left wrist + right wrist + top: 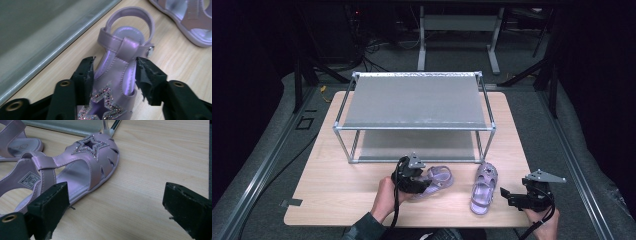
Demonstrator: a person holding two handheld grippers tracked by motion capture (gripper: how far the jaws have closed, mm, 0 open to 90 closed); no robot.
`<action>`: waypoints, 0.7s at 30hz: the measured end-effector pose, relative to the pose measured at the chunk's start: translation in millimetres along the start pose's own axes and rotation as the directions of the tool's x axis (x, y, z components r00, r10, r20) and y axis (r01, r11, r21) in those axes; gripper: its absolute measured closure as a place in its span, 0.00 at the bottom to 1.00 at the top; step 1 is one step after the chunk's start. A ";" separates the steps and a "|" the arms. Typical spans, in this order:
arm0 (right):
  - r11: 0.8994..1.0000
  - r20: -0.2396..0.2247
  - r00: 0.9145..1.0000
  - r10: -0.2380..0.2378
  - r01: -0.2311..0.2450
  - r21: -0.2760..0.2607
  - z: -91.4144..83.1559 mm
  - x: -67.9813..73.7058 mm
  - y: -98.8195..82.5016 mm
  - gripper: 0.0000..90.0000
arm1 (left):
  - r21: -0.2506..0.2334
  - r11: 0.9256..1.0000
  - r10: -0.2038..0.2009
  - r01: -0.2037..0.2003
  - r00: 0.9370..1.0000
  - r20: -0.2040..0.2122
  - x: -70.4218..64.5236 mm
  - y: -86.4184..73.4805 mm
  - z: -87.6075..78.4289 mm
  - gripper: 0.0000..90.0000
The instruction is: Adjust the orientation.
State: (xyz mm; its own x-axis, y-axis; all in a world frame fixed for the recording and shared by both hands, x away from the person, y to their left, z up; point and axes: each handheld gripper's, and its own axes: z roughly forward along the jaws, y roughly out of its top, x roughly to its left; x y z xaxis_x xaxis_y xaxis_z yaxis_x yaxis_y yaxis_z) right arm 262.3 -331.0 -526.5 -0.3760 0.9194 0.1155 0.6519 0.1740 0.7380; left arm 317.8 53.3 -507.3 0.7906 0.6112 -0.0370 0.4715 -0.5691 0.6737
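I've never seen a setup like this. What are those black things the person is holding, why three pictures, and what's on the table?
A person holds a hand-held gripper in each hand: a black tool with two jaws that pinch. The high view looks down on the wooden table. The other two pictures come from small cameras riding on each tool, looking along its jaws. On the table stand a metal-framed shelf rack and two lilac children's sandals with glittery stars. The left hand-held gripper has its jaws on either side of the left sandal, at the strap, seemingly touching it. The right hand-held gripper is open, holding nothing, beside the right sandal.
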 end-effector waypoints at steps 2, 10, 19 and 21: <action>1.000 -0.002 1.000 -0.002 0.002 -0.001 0.2 1.4 0.6 0.07 | -0.005 1.000 0.006 -0.006 1.000 0.003 -1.6 -0.2 2.4 0.60; 1.000 -0.020 1.000 0.010 -0.010 -0.003 3.8 1.4 -2.2 0.08 | -0.005 1.000 0.015 -0.015 1.000 0.006 3.3 -3.2 4.1 0.80; 0.999 0.002 1.000 0.031 -0.031 -0.023 -6.0 -4.8 -2.6 0.08 | -0.012 0.997 0.080 -0.079 0.996 0.050 7.6 -2.9 1.6 0.82; 0.999 0.005 1.000 0.031 -0.031 -0.027 -7.4 -5.3 -1.9 0.08 | -0.007 0.994 0.108 -0.108 0.992 0.061 8.1 -1.8 1.4 0.82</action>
State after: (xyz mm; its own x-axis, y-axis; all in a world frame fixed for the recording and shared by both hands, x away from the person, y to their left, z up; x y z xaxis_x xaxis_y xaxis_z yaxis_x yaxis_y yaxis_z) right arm 258.2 -338.9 -523.6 -0.3526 0.9260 0.1349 0.6452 0.1361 0.7518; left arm 323.9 58.4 -509.8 0.8590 0.5118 -0.0088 0.3808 -0.6274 0.6792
